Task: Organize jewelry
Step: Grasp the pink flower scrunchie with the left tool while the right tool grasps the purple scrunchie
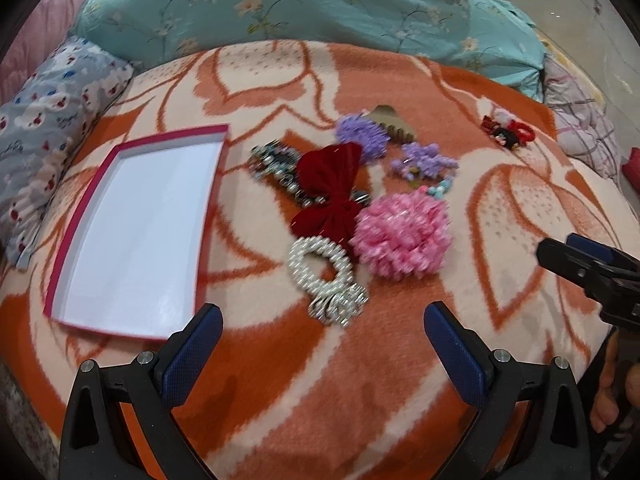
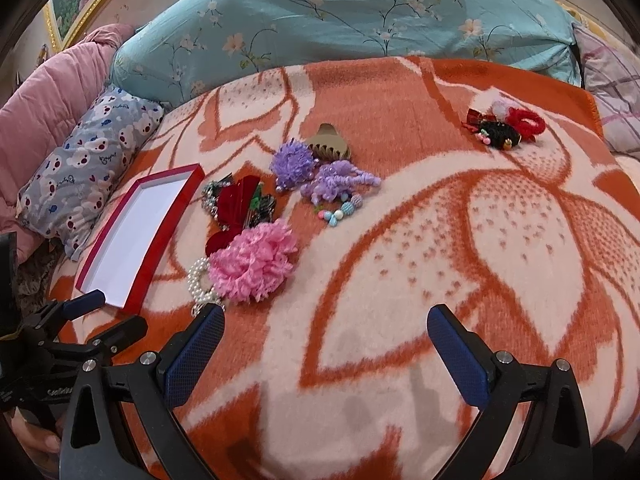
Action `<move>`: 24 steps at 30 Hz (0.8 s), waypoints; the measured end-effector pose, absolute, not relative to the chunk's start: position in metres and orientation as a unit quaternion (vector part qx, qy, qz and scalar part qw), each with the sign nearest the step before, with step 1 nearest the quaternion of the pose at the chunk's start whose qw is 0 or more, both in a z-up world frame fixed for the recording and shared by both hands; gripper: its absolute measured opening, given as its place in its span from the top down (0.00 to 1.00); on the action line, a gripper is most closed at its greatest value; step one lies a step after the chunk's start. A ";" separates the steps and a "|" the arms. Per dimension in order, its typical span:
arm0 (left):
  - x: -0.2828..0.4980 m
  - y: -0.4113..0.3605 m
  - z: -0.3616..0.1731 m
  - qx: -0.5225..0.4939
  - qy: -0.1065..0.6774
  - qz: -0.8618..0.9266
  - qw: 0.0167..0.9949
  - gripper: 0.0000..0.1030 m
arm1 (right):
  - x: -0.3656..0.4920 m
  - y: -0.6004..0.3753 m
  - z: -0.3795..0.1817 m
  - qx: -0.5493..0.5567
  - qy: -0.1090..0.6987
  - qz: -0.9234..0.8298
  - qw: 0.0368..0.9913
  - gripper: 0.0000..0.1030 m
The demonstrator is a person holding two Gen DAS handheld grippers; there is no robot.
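An empty red-rimmed white box (image 1: 132, 228) lies on the orange blanket at the left; it also shows in the right wrist view (image 2: 140, 236). Right of it lies a pile: a pearl scrunchie (image 1: 324, 276), a dark red velvet bow (image 1: 332, 192), a pink ruffled scrunchie (image 1: 404, 236) (image 2: 254, 264), two purple scrunchies (image 1: 362, 134) (image 2: 292, 164), a beaded band (image 2: 340, 208) and a tan claw clip (image 2: 330, 146). My left gripper (image 1: 323, 334) is open just short of the pearl scrunchie. My right gripper (image 2: 326, 338) is open and empty over bare blanket.
A small heap of red and black hair ties (image 2: 504, 126) lies at the far right of the blanket. A teal floral quilt (image 2: 340, 20) lies behind. A bear-print pillow (image 2: 88, 168) and a pink quilt (image 2: 52, 108) lie at the left.
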State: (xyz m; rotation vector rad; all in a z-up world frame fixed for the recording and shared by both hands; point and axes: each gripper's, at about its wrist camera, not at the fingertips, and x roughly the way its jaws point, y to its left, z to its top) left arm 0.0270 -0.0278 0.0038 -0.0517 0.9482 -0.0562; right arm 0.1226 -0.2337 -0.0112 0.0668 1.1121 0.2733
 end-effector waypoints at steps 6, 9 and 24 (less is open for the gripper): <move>0.053 -0.034 0.000 -0.040 0.456 -0.061 0.887 0.02 | 0.152 -0.238 -0.022 0.050 0.527 0.140 0.837 0.16; 0.071 -0.038 -0.009 -0.051 0.462 -0.078 0.882 0.02 | 0.171 -0.241 -0.031 0.061 0.529 0.141 0.834 0.26; 0.142 -0.058 -0.060 -0.065 0.506 -0.133 0.850 0.54 | 0.263 -0.229 -0.071 0.094 0.541 0.143 0.823 0.49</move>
